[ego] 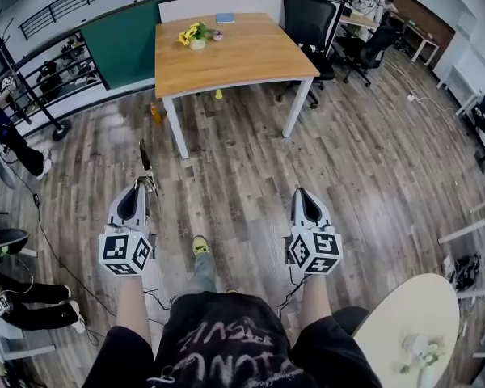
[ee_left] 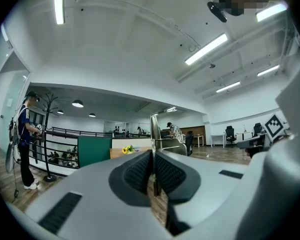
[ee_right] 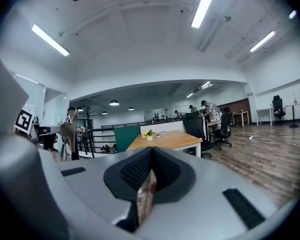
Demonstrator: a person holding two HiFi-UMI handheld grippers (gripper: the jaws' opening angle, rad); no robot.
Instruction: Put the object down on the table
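Observation:
My left gripper [ego: 141, 187] is shut on a thin metal tool [ego: 145, 158] that sticks out forward from its closed pads. In the left gripper view the tool's blade [ee_left: 153, 129] rises straight out between the jaws of the left gripper [ee_left: 152, 156]. The right gripper [ego: 301, 194] is shut with nothing between its pads, as the right gripper view also shows for this gripper [ee_right: 151, 156]. Both are held at waist height over the wood floor. The wooden table [ego: 242, 59] stands a few steps ahead; the tool [ee_right: 70, 126] also shows at the left of the right gripper view.
On the table [ee_right: 165, 140] sit yellow flowers [ego: 192, 34] and a blue book [ego: 225, 18]. Black office chairs [ego: 311, 23] stand at its right. A pale round table [ego: 412, 322] is close at my right. A person [ego: 16, 148] and cables are at the left.

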